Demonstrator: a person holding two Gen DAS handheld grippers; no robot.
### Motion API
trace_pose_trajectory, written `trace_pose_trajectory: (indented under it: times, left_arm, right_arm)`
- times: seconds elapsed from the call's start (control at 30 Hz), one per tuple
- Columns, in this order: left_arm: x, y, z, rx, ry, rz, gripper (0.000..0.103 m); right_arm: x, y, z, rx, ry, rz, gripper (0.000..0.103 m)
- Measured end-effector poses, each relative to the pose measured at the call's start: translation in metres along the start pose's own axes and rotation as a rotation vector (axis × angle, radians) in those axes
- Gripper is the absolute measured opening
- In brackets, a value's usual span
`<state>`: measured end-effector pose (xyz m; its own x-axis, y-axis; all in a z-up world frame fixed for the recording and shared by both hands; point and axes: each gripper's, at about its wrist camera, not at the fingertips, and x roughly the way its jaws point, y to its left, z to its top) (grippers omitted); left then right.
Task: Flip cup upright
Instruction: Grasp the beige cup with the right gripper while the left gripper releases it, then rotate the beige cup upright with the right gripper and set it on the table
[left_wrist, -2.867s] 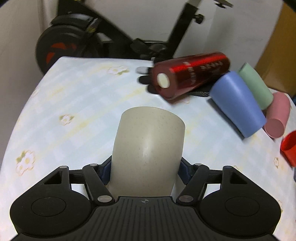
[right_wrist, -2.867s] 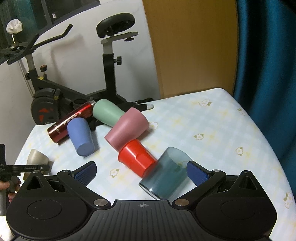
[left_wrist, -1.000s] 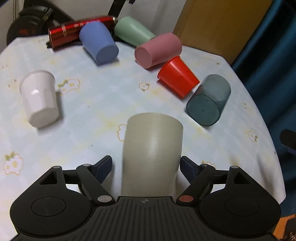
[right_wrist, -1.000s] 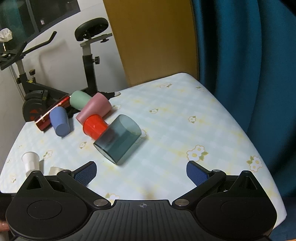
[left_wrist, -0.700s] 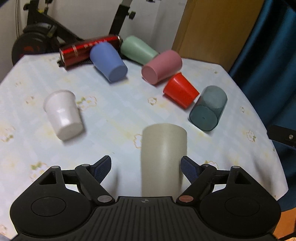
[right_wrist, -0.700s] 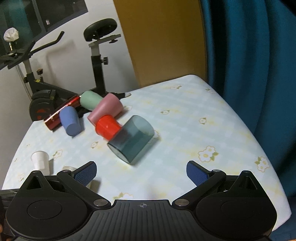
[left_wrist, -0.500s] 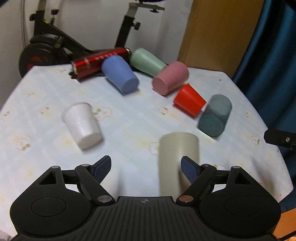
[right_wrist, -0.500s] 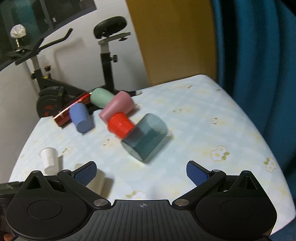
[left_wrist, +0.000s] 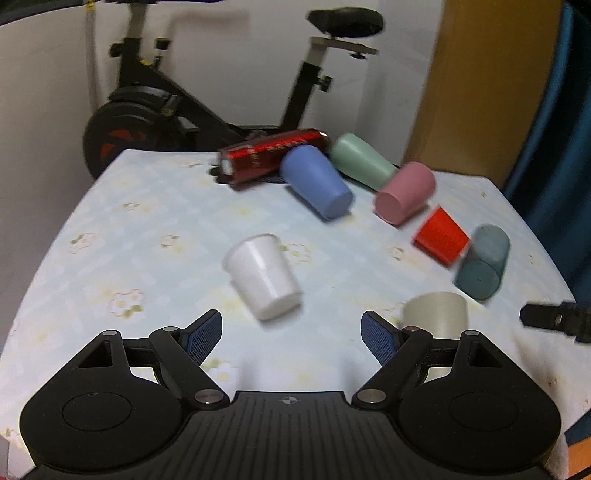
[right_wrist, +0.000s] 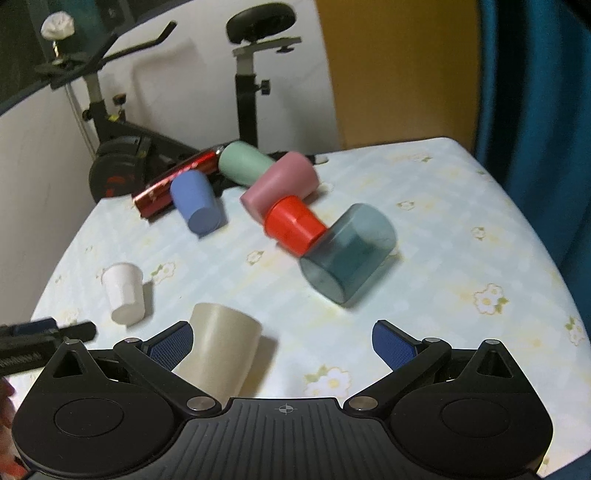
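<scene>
Beige cup (left_wrist: 436, 314) partly behind hand-held gripper (left_wrist: 291, 328)

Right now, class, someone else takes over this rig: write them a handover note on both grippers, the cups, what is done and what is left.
Left hand-held gripper: open, empty.
Right hand-held gripper: open, empty.
Beige cup and white cup stand on the table, wide end down.
Blue cup, green cup, pink cup, red cup and grey cup lie on their sides.
Done: no cup visibly mouth-up.
Left: all seven.
</scene>
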<state>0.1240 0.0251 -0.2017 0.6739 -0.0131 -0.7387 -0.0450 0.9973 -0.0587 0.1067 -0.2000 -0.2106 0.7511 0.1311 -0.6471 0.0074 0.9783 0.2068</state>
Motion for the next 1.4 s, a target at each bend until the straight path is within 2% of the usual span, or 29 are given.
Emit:
trace_pose_trajectory:
  times: [0.33,0.67,0.93,1.1,1.27,1.4]
  left_arm:
    - [-0.019,0.06,-0.002,-0.15,-0.06,0.101,0.085]
    - [-0.035,0.09,-0.013,-0.229,-0.095,0.169,0.085]
    - [-0.035,0.094,-0.018,-0.241,-0.082,0.167,0.085]
    - [-0.036,0.089,-0.018,-0.224,-0.082,0.155,0.085]
    - [-0.038,0.083,-0.021,-0.208,-0.076,0.141,0.085]
    - [-0.039,0.081,-0.022,-0.196,-0.072,0.131,0.085]
  right_arm:
    - [0.047,0.029,-0.001,-0.036,0.121,0.027,0.099]
    - [0.082,0.056,-0.001,-0.099,0.202,0.023,0.098]
    - [0.097,0.052,-0.001,-0.076,0.231,0.019,0.092]
    - [0.105,0.049,-0.006,-0.044,0.259,0.048,0.078]
    - [0.104,0.048,-0.008,-0.028,0.254,0.082,0.069]
    - [0.101,0.049,-0.01,-0.049,0.239,0.069,0.069]
